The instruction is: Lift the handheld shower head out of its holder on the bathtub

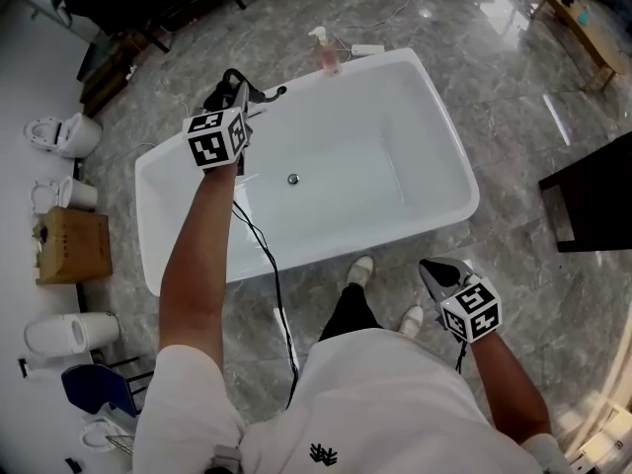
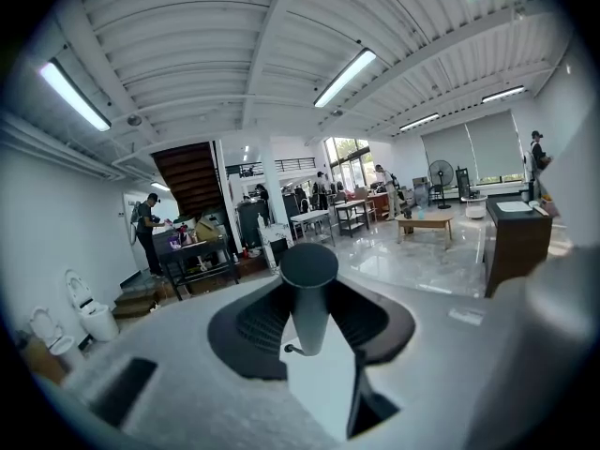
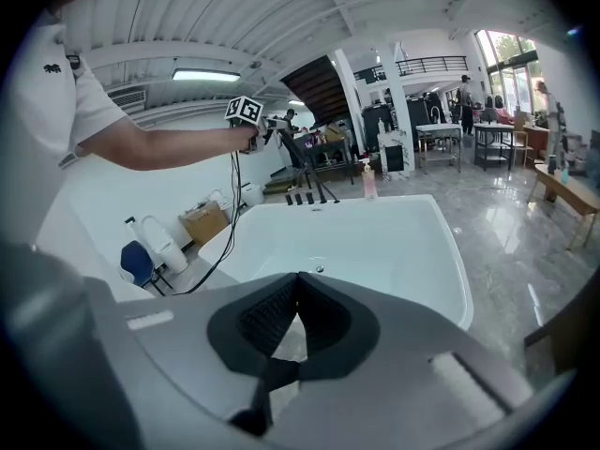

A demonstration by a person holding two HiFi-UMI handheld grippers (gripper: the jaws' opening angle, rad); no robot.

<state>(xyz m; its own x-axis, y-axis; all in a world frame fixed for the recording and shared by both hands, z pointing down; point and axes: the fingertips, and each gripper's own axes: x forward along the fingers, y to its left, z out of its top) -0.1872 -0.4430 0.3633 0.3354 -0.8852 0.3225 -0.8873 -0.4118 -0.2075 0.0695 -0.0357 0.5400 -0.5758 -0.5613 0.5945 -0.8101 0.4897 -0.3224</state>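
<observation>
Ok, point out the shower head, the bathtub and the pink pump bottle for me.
shower head (image 2: 309, 298): left gripper view, on its dark handle.
bathtub (image 1: 316, 250): head view, on its near outer wall.
pink pump bottle (image 1: 329, 59): head view, on its pink body.

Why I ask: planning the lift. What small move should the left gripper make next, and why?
Probably lift the left gripper a little higher, straight up: its jaws clamp the shower head's handle, raised above the bathtub rim, so more clearance seems safer.
</observation>
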